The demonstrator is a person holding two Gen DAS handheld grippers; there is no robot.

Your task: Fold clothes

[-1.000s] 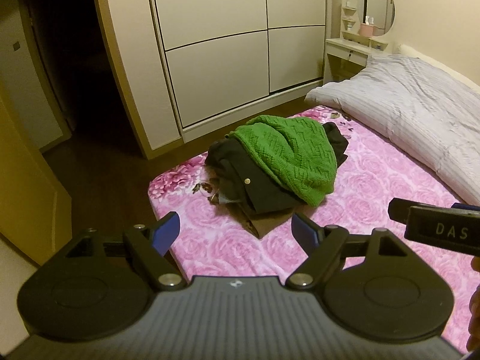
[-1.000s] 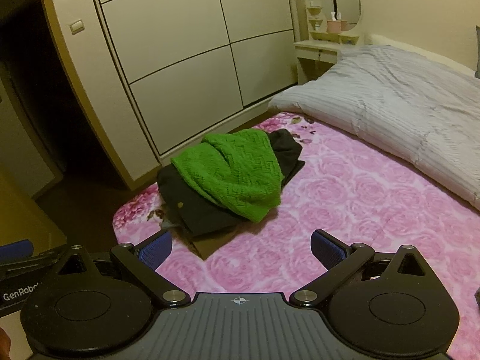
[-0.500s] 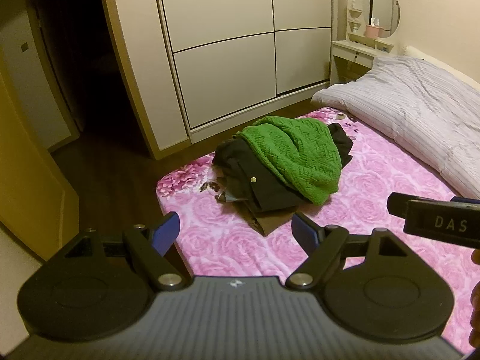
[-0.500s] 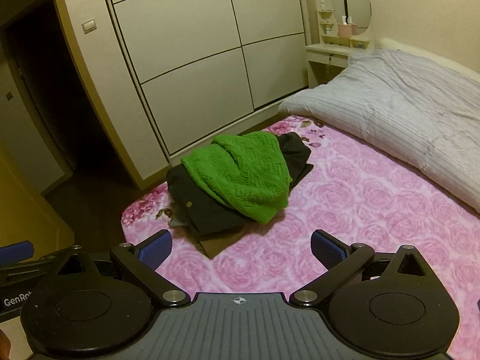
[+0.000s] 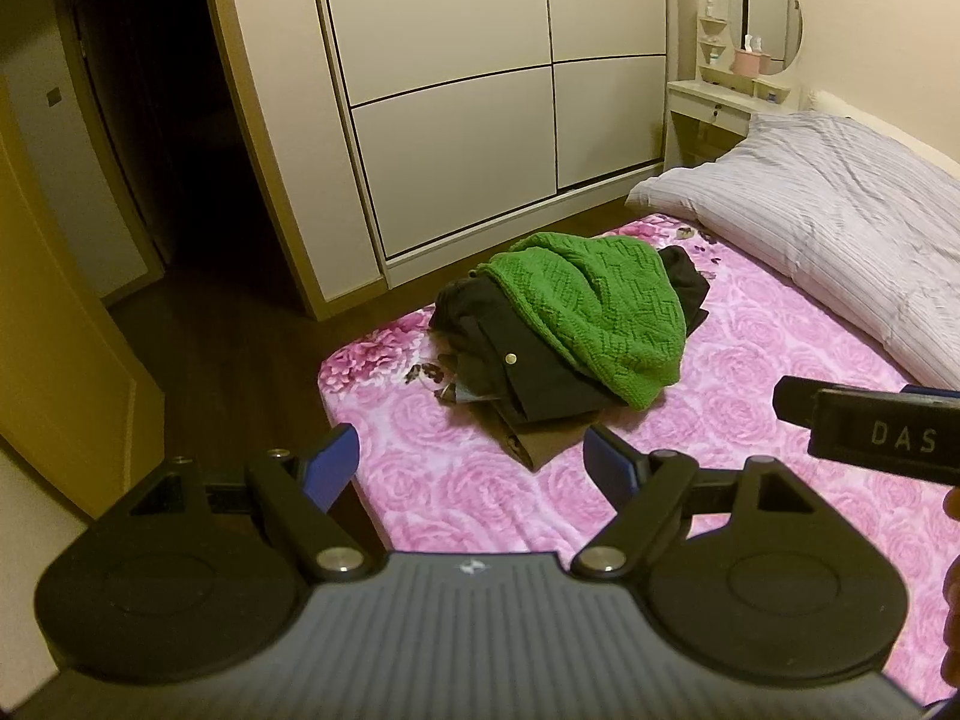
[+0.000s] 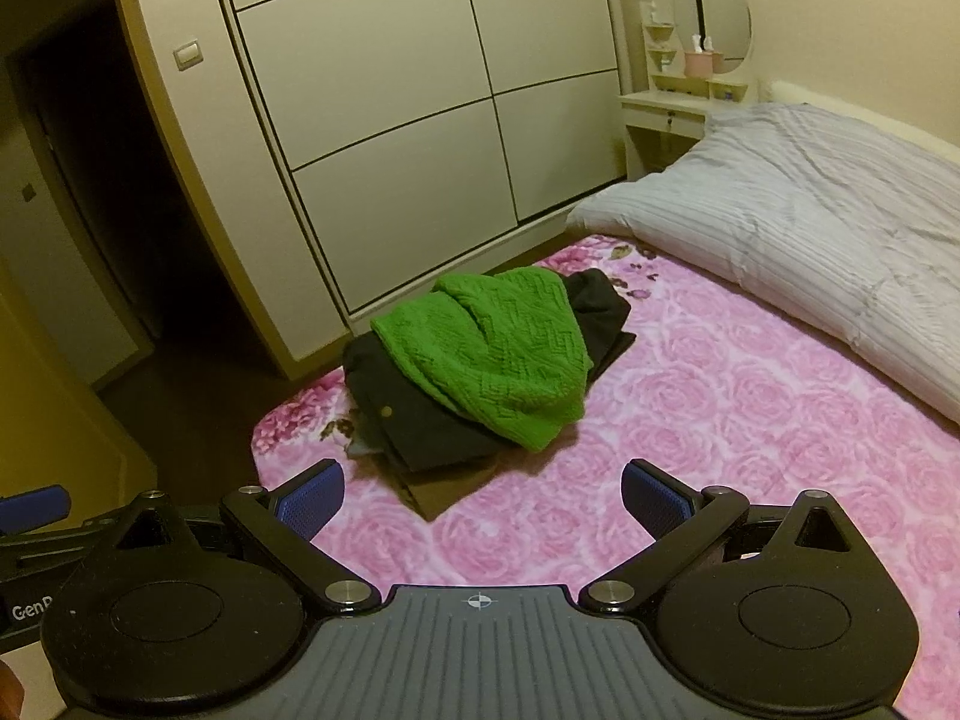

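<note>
A pile of clothes lies near the corner of a bed covered by a pink rose blanket (image 5: pixel 750 480) (image 6: pixel 750 420). On top is a green knit sweater (image 5: pixel 594 306) (image 6: pixel 498 354); under it a black garment with a brass button (image 5: pixel 528 366) (image 6: pixel 414 420) and a brown piece (image 5: pixel 540 444) (image 6: pixel 444 486). My left gripper (image 5: pixel 474 456) hangs open short of the pile, holding nothing. Likewise my right gripper (image 6: pixel 483 495) stands open and empty in front of the pile. The right gripper's body (image 5: pixel 870 432) shows at the right edge of the left wrist view.
A striped grey duvet (image 5: pixel 840 228) (image 6: pixel 810 240) covers the far half of the bed. Cream sliding wardrobe doors (image 5: pixel 480 90) (image 6: pixel 390 90) stand behind, with a dark doorway (image 5: pixel 150 150) at left. A small dressing table with a round mirror (image 5: pixel 768 18) sits in the corner.
Both grippers have drifted back and to the left, so the pile sits further right and smaller in view. Their jaws stayed open.
</note>
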